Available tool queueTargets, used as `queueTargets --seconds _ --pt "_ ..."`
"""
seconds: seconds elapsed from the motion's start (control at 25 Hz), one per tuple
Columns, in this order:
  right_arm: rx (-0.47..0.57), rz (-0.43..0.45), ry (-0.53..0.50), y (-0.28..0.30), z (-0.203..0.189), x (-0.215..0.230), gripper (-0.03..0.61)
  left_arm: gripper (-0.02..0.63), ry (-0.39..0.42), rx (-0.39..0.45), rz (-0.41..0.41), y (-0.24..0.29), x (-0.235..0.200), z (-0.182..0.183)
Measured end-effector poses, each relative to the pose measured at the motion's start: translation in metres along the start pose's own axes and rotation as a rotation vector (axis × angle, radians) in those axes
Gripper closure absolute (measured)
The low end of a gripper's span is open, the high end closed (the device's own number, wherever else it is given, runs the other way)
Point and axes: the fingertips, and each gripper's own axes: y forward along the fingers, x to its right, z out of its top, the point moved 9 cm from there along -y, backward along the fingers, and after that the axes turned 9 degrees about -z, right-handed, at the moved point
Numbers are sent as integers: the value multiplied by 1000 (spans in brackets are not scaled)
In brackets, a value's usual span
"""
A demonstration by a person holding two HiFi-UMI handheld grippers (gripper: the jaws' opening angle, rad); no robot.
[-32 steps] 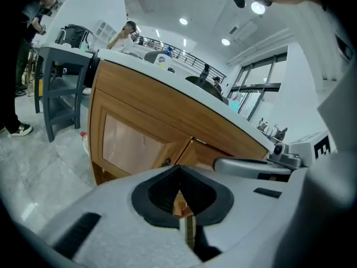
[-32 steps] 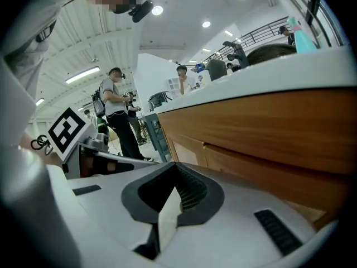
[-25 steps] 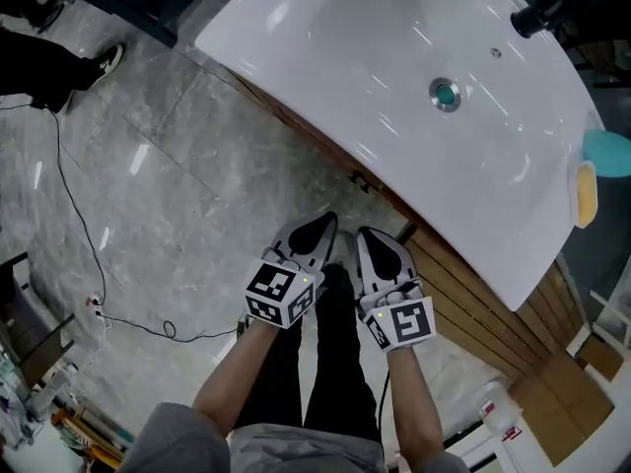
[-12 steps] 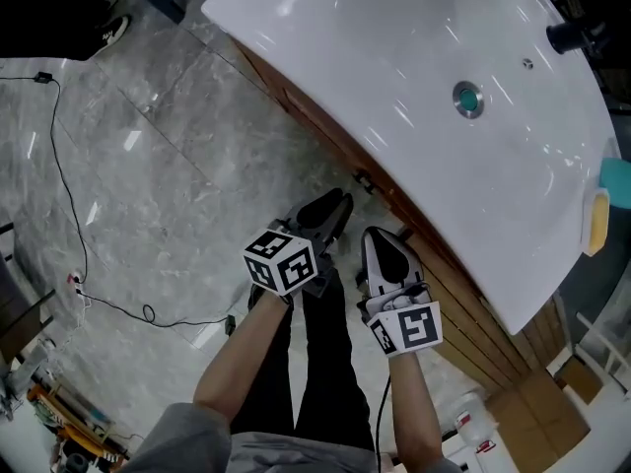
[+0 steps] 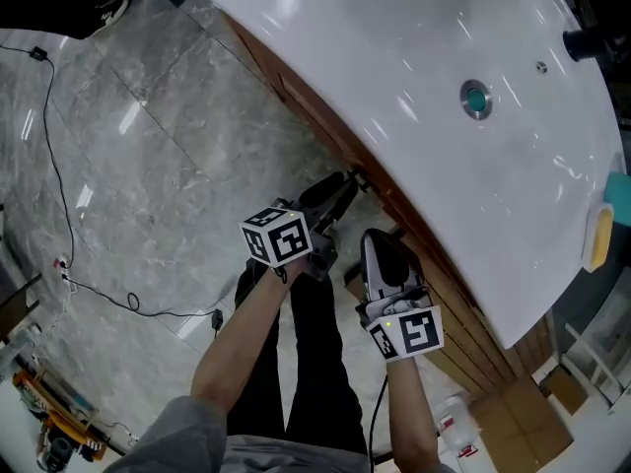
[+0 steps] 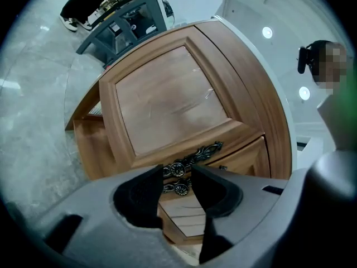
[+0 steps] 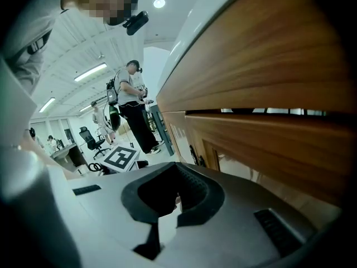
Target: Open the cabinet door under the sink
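Note:
Under the white sink basin [image 5: 394, 57] stands the wooden cabinet. Its panelled door [image 6: 167, 105] fills the left gripper view, and two ornate dark metal handles [image 6: 192, 155] sit side by side at the door's edge. My left gripper [image 6: 177, 186] points at those handles. Its jaws have just been opening and now stand open, with the handles showing in the gap just beyond the pads and nothing pressed between them. In the head view the left gripper [image 5: 335, 197] reaches under the basin rim next to the handle [image 5: 360, 177]. My right gripper [image 5: 382, 254] hangs lower beside the cabinet front, shut and empty.
A black cable [image 5: 99, 294] trails over the grey marble floor. On the basin are a drain [image 5: 476, 99], a dark faucet [image 5: 592, 42] and a yellow sponge [image 5: 598, 235]. A cardboard box [image 5: 537, 397] stands at the lower right. People [image 7: 131, 105] stand in the room behind.
My left gripper has moved toward the cabinet under the basin rim, rolled over, and its jaws have gone from shut to open. The right gripper has barely shifted.

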Motion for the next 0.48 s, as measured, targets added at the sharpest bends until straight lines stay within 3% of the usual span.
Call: queueTargets --seconds 0.2,0.32,0.48 --pt "-12 2 5 -1 -2 7 569 471 -58 27 -30 7 -8 -1" --pt "-17 -2 8 -2 -4 11 569 519 -74 27 -41 11 -9 -2" --pt "-19 -5 15 -1 -5 14 569 522 -106 36 -63 13 -11 -3"
